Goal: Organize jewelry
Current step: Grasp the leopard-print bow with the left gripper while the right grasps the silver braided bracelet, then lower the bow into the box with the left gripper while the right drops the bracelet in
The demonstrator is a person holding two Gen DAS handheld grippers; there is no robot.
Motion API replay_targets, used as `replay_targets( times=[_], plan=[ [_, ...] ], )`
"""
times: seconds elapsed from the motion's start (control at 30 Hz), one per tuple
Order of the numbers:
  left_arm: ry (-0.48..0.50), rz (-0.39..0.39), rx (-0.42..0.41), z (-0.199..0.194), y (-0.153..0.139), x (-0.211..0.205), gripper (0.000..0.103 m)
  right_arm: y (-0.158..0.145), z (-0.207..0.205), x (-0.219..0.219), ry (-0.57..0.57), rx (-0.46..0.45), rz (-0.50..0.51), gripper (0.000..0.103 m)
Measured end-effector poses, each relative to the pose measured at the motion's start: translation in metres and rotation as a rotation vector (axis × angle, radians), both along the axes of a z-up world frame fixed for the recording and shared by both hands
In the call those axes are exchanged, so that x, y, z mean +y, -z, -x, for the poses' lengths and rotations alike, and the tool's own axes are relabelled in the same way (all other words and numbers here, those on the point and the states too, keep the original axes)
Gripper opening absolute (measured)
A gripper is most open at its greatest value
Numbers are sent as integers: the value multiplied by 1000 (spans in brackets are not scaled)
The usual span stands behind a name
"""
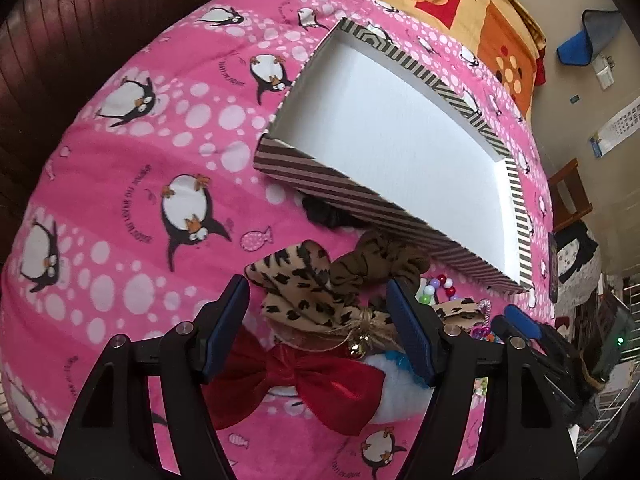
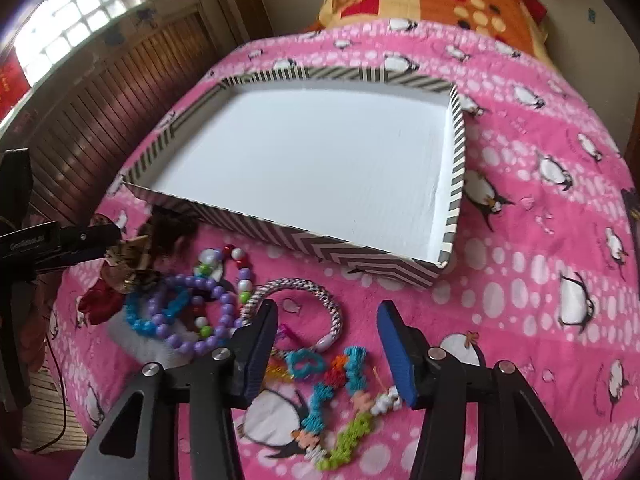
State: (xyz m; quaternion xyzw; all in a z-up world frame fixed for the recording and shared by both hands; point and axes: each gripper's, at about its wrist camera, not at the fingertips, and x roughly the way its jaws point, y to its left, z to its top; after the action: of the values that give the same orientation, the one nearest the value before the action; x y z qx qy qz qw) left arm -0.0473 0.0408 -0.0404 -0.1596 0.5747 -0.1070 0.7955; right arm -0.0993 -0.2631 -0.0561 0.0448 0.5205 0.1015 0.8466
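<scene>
Hand-held gripper (image 2: 328,350) over colourful bracelets (image 2: 192,316)

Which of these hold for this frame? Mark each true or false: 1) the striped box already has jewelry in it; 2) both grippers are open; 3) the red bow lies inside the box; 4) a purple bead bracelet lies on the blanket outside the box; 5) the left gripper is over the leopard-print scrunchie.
1) False. The striped box shows only its bare white floor; nothing is in it.
2) True. The left gripper and the right gripper both have their jaws spread, holding nothing.
3) False. The red bow lies on the pink blanket, below the left gripper.
4) True. The purple bead bracelet lies on the blanket in front of the box.
5) True. The leopard-print scrunchie sits between its jaws in the left wrist view.
</scene>
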Motion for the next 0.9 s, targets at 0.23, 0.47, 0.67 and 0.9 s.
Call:
replay_targets(
  times=[0.23,0.47,0.67,0.9],
  plan=[
    [23,-18,17,-6,8,-5,9,20,-20,3,-48,28,-1,32],
    [30,-9,-49,-1,-13,-1,3,20,-25,2,-41,-2,14,7],
    [52,6,-147,4,-55,3,3,-20,-3,1,-26,-86,-69,7],
    [56,17,-232,8,-94,10,3,-68,15,-1,-25,-168,-118,7]
  ],
)
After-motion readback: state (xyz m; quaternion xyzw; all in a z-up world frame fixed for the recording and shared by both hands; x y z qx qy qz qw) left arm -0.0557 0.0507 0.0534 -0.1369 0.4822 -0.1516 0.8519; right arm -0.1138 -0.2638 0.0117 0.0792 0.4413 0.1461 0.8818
